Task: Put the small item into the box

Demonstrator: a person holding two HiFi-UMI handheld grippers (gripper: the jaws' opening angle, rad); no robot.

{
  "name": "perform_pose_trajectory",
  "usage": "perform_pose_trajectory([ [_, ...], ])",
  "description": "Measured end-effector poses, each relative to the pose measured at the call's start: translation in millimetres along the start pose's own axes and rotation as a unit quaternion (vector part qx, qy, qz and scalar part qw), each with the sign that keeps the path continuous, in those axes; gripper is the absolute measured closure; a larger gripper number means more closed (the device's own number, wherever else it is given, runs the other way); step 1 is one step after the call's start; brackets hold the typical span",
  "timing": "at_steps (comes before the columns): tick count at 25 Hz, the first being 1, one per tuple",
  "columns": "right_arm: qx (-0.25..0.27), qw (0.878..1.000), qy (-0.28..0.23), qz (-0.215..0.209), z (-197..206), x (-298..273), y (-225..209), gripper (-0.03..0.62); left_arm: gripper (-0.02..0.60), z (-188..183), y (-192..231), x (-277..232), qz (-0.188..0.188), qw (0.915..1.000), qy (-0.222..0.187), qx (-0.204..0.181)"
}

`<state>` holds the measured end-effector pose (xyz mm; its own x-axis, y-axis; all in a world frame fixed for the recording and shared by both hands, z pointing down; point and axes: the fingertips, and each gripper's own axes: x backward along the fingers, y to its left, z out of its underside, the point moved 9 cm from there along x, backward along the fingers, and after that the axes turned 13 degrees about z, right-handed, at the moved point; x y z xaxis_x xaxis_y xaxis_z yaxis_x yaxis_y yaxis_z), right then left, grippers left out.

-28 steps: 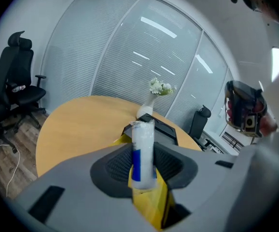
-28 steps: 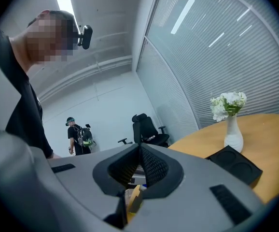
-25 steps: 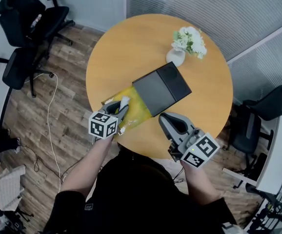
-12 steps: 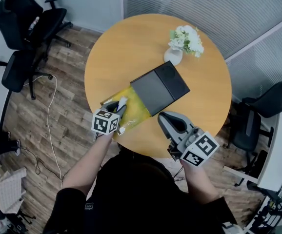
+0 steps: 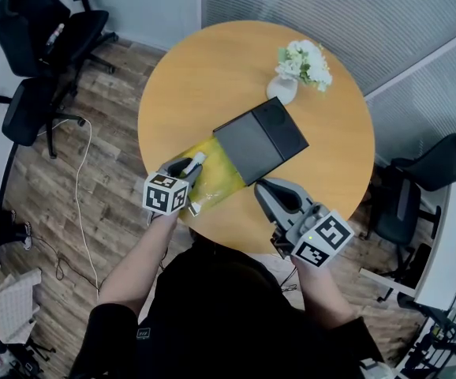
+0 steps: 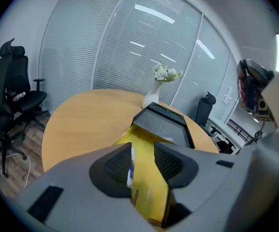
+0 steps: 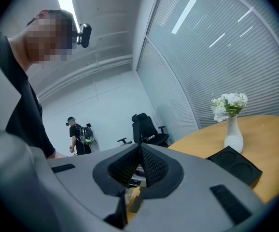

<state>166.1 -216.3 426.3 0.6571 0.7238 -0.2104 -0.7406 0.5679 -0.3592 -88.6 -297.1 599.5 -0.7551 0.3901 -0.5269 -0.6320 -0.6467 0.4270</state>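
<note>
A black box (image 5: 259,142) lies in the middle of the round wooden table (image 5: 212,69). A yellow packet (image 5: 216,176) lies flat with its far end at the box's near-left side. My left gripper (image 5: 192,164) straddles the packet's near end. In the left gripper view the packet (image 6: 146,149) runs between the pads toward the box (image 6: 166,124); the left gripper's (image 6: 142,161) jaws are opening. My right gripper (image 5: 263,189) hovers at the table's front edge, shut and empty (image 7: 139,151), with the box (image 7: 233,163) to its right.
A white vase of flowers (image 5: 285,89) stands behind the box. Black office chairs (image 5: 39,46) stand on the wooden floor at the left, another chair (image 5: 441,172) at the right. A cable (image 5: 82,204) trails over the floor. A person (image 7: 79,137) stands far off.
The left gripper has shifted slightly left along the packet's near end and its jaws have widened a little. The packet, the box and the right gripper have stayed in place.
</note>
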Motion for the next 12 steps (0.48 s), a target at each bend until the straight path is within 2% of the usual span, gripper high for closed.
perform_pose_trajectory([
  [6, 0.012, 1.0, -0.007, -0.005, -5.8, -4.7, 5.3, 0.556, 0.459, -13.8, -0.9, 20.1, -0.001, 0.9995, -0.028, -0.014],
  [12, 0.028, 0.999, -0.015, -0.003, -18.1, -9.5, 4.8, 0.556, 0.476, -39.5, -17.1, 47.4, 0.004, 0.9967, -0.058, -0.057],
])
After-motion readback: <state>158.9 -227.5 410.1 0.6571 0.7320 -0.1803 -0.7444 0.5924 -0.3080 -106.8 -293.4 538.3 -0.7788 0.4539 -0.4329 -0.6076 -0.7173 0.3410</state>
